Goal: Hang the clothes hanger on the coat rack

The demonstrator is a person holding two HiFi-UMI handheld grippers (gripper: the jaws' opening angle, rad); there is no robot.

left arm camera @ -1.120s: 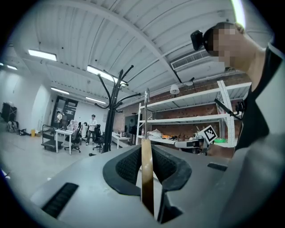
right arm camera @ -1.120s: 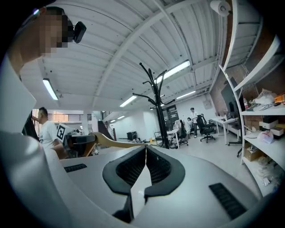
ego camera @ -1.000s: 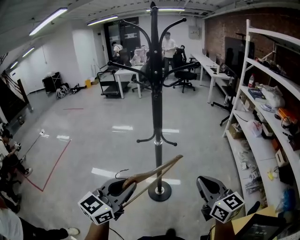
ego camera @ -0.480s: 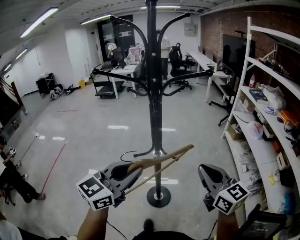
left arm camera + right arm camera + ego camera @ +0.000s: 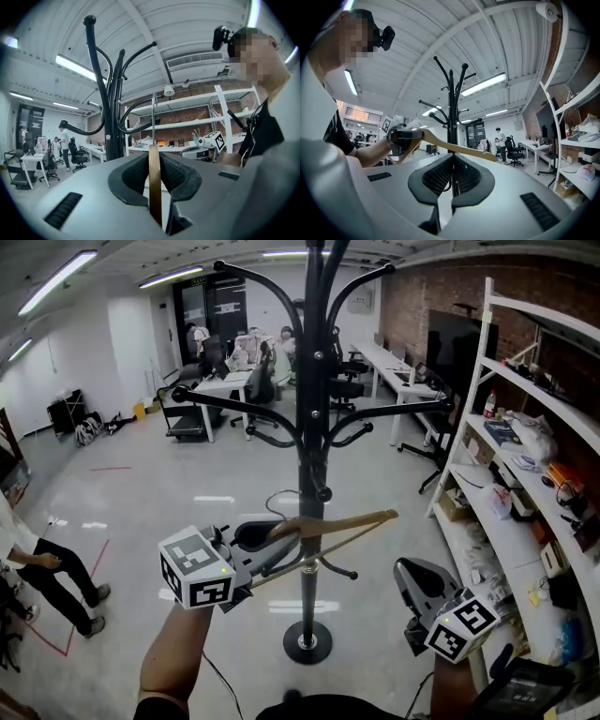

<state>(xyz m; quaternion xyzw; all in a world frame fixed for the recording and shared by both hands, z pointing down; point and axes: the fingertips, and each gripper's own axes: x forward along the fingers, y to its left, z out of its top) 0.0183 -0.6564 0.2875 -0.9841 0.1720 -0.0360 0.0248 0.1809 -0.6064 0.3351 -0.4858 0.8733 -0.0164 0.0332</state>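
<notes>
The black coat rack (image 5: 313, 427) stands in the middle of the head view, its curved arms spreading at several heights. My left gripper (image 5: 262, 542) is shut on a wooden clothes hanger (image 5: 342, 524), which lies nearly level across the front of the pole, just under the lower arms. In the left gripper view the hanger (image 5: 154, 187) sits edge-on between the pads, its metal hook (image 5: 153, 117) pointing up beside the rack (image 5: 111, 117). My right gripper (image 5: 420, 589) hangs lower right of the pole, shut and holding nothing. In the right gripper view it (image 5: 452, 180) faces the hanger (image 5: 454, 148).
White shelving (image 5: 525, 474) loaded with boxes and small items runs down the right side. The rack's round base (image 5: 307, 641) rests on the glossy floor. A person (image 5: 37, 568) stands at the left edge. Desks and office chairs (image 5: 234, 381) fill the back.
Both grippers have risen and come closer to the rack. The hanger went from low near the base up to the level of the lower arms.
</notes>
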